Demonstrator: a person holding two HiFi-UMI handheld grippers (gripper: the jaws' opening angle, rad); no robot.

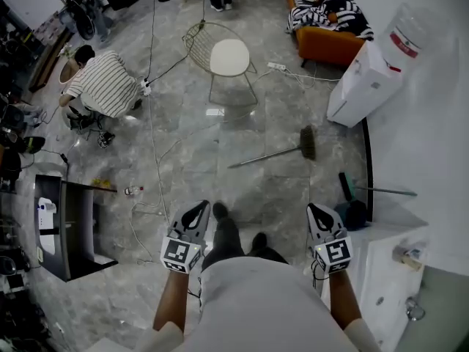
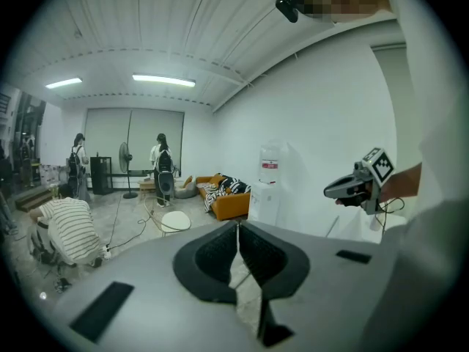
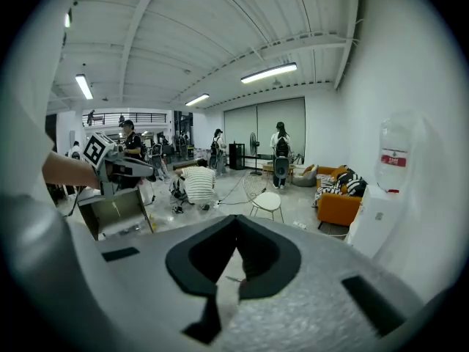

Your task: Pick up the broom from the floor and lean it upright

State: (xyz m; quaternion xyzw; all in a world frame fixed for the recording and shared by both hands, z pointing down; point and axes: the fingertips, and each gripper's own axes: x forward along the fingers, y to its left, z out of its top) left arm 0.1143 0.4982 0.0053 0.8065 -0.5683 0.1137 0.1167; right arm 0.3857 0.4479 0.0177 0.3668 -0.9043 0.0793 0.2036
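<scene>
Head view, looking steeply down on a grey marble floor (image 1: 190, 160). One broom (image 1: 282, 152) lies flat on the floor right of centre, well ahead of both tools and touched by neither. Its long axis runs almost level across the frame and rises slightly to the right. The dark bristle head is at the right end and the thin handle tip points to the lower left.

Two tools show at the lower edge, one in each hand. The left tool (image 1: 200, 210) has its jaws together with nothing between them. The right tool (image 1: 316, 209) is likewise closed and empty. The wearer's pale torso fills the bottom centre, with two dark shoes showing between the tools.

Around the broom stand one wire chair (image 1: 229, 57) with a white seat, one orange sofa (image 1: 322, 39) at the top, and one white water dispenser (image 1: 366, 83) at the upper right. One person in a striped shirt (image 1: 106, 83) crouches at the upper left. Cables (image 1: 150, 123) trail over the floor. A dark surface (image 1: 69, 229) sits at the left edge.

A dark object with a long handle (image 1: 355, 196) lies by the right wall. It may be a dustpan or brush, but it is too small to tell.

In both gripper views the tool's own grey body hides the floor where the broom lies.
</scene>
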